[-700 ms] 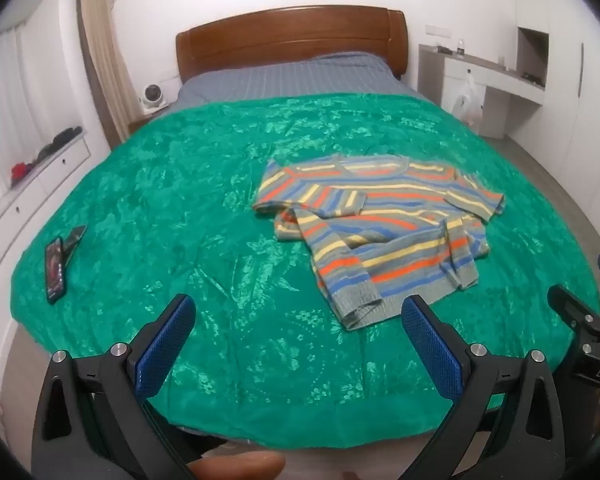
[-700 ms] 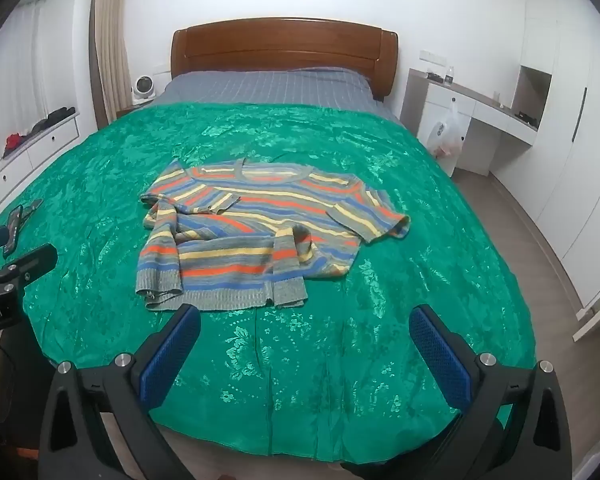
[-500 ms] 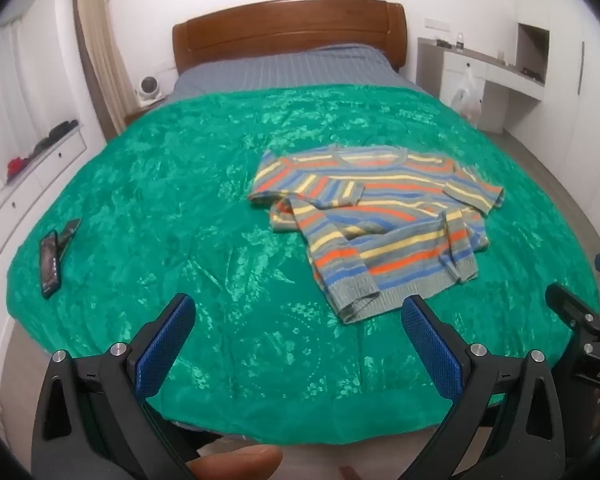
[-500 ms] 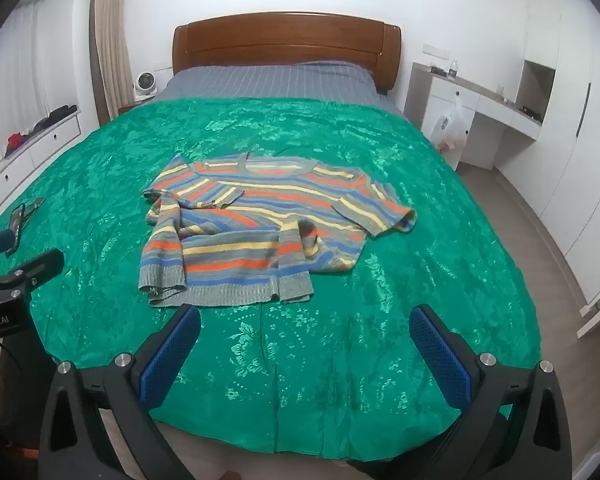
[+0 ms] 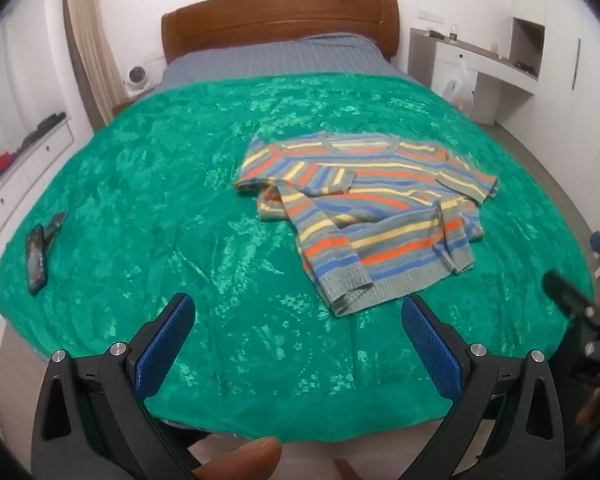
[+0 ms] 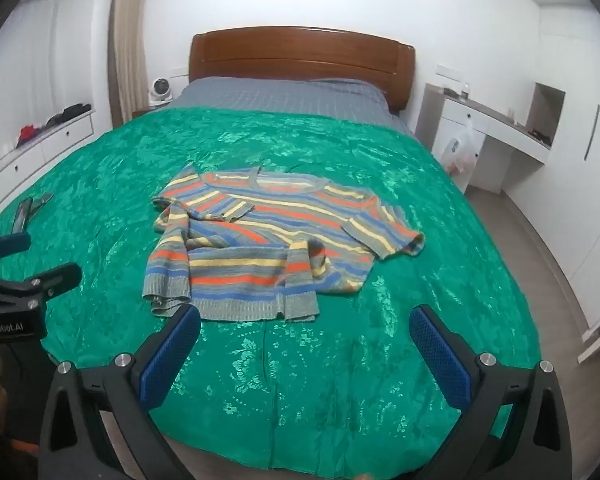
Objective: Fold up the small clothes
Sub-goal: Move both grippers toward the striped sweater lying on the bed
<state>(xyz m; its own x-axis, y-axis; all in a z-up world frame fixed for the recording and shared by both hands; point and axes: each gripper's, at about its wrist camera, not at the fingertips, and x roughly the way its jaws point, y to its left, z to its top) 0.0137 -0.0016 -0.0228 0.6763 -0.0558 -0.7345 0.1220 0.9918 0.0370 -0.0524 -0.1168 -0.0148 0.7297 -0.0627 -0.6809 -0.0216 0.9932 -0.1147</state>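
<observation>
A small striped sweater (image 5: 372, 208) in grey, blue, orange and yellow lies crumpled on the green bedspread (image 5: 140, 184), hem toward me and sleeves partly folded over the body. In the right wrist view the sweater (image 6: 268, 240) sits just beyond the left finger. My left gripper (image 5: 298, 320) hovers open over the near part of the bed, its blue pads wide apart, nothing between them; the hem lies just beyond its right finger. My right gripper (image 6: 304, 332) is open too, empty, just short of the hem.
A phone and a dark object (image 5: 38, 252) lie near the bedspread's left edge. A wooden headboard (image 5: 280, 16) closes the far end. White drawers (image 5: 28, 152) run along the left, a white desk (image 5: 484, 60) with a hanging plastic bag (image 5: 458, 88) on the right.
Both grippers have moved forward toward the bed, so the sweater sits nearer and lower in both views. Both stay wide open.
</observation>
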